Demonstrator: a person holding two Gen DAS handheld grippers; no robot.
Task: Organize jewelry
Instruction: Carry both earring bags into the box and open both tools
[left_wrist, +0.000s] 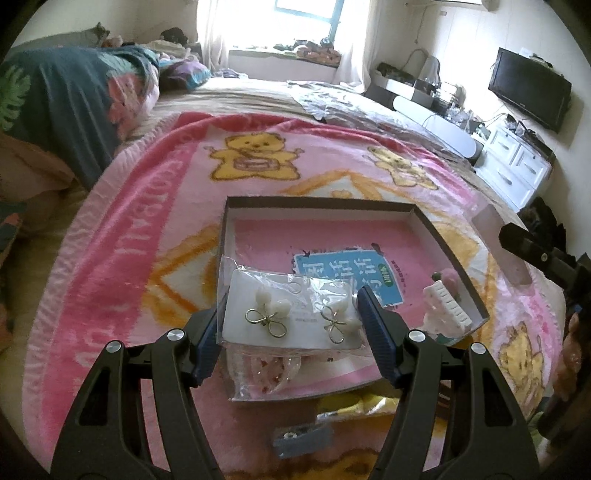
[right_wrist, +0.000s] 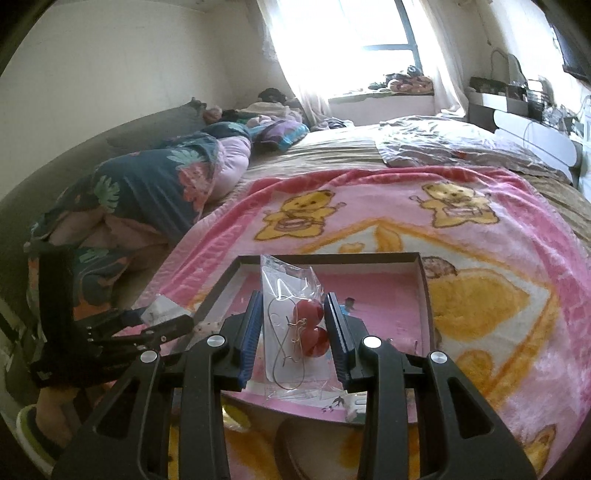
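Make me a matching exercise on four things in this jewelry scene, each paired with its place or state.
Things:
1. white earring card
2. red earring packet
3. white hair clip
4. shallow box

Places or states:
A. leaning against the box's right wall
B. lying open on the pink bear blanket
C. between the left gripper's blue pads
D. between the right gripper's blue pads

Pairs: 1-C, 2-D, 3-A, 4-B

Bagged earrings (left_wrist: 295, 314) above pink-lined box (left_wrist: 436, 229)
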